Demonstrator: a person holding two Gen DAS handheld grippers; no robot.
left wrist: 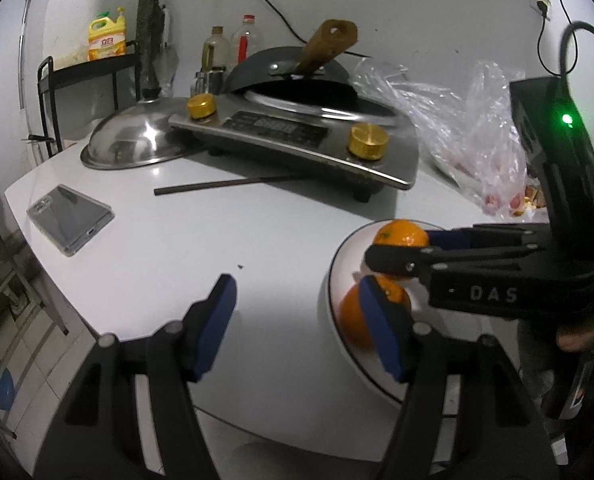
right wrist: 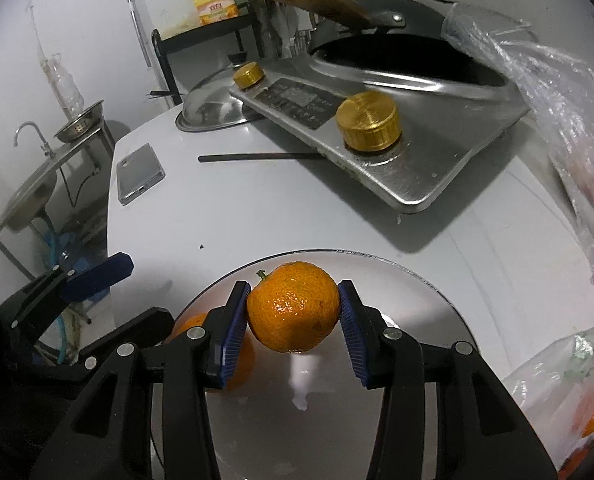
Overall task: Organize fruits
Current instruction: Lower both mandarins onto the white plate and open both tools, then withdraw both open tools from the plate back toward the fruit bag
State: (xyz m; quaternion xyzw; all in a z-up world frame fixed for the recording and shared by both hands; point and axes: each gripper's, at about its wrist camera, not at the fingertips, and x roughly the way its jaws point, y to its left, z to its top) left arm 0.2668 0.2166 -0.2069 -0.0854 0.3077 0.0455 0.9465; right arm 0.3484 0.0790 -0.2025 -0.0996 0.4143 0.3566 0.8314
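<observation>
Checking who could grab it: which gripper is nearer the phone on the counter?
Left. The left gripper hangs open over the bare counter nearer the phone; the right gripper is over the plate, holding an orange.

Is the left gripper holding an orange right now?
No: the left gripper has nothing between its blue pads, while the right gripper clamps an orange above the plate.

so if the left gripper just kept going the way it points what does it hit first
Probably the bare white tabletop. The left gripper is open and empty, angled down at the table; the plate with an orange sits just right of its line.
</observation>
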